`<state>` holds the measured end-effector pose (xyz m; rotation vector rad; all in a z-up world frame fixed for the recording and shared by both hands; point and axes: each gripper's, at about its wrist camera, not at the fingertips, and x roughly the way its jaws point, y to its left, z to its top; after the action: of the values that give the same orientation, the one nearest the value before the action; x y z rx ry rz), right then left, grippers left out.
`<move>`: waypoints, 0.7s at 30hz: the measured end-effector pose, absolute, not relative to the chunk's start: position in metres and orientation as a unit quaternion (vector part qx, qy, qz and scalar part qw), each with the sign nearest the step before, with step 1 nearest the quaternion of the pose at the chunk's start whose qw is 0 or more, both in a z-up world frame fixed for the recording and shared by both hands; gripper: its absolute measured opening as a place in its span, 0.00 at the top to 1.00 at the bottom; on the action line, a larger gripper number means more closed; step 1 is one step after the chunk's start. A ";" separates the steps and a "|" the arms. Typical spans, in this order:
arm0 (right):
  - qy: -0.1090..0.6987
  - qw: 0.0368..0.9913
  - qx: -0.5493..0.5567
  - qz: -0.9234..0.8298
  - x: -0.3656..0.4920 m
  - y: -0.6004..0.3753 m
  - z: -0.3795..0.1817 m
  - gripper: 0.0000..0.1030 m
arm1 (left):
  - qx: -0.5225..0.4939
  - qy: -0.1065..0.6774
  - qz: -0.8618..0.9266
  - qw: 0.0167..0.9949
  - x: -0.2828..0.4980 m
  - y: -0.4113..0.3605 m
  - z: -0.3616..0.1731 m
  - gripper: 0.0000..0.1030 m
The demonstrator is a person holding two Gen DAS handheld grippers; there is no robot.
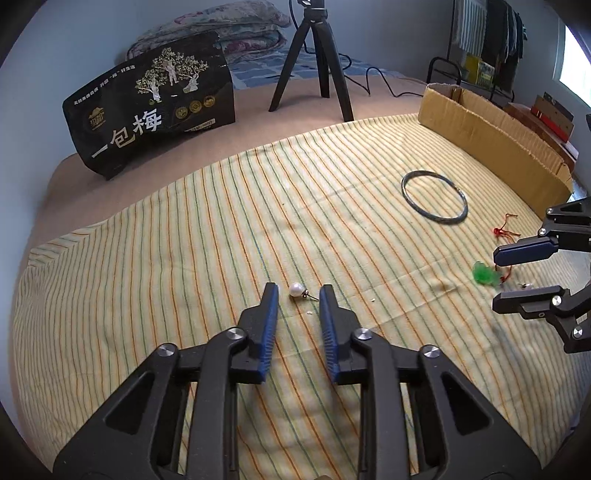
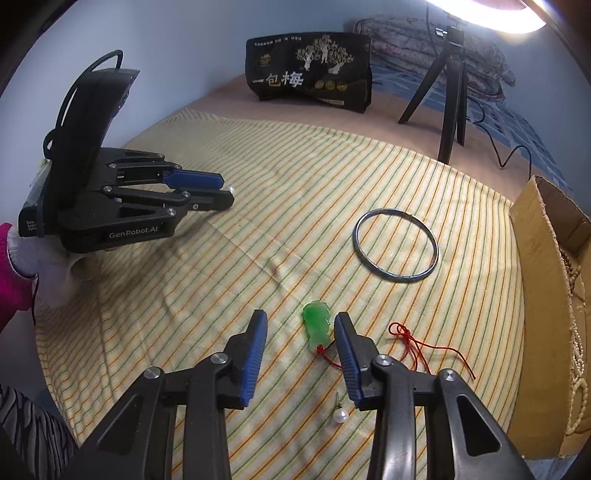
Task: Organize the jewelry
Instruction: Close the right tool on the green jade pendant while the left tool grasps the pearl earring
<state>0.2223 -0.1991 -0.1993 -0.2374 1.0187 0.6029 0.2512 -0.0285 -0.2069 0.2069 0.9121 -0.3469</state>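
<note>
Pearl earring (image 1: 297, 289) between parted left claw (image 1: 298, 291), jade pendant (image 2: 316, 325) between parted right claw (image 2: 300, 325), bangle (image 2: 396, 244) farther off, all loose on bed, beads alone boxed (image 2: 532, 280) far right.

- You face pale blue walls (image 1: 74, 48) behind a striped cloth (image 1: 184, 258).
- A folded quilt (image 1: 236, 22) lies beyond a black tripod (image 1: 314, 62).
- A bright window (image 1: 576, 62) glows at your right.

Bangle (image 2: 396, 245) on cloth (image 2: 258, 177), seemingly left of box (image 2: 532, 280).
</note>
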 end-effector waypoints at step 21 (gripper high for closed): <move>0.487 0.819 -0.121 0.278 0.224 -0.198 -0.205 0.88 | 0.096 0.435 -0.174 0.878 0.250 -0.029 -0.207 0.84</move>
<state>0.2240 -0.1978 -0.2052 -0.2576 1.0378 0.5932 0.2500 -0.0293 -0.2067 0.2007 0.9073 -0.3637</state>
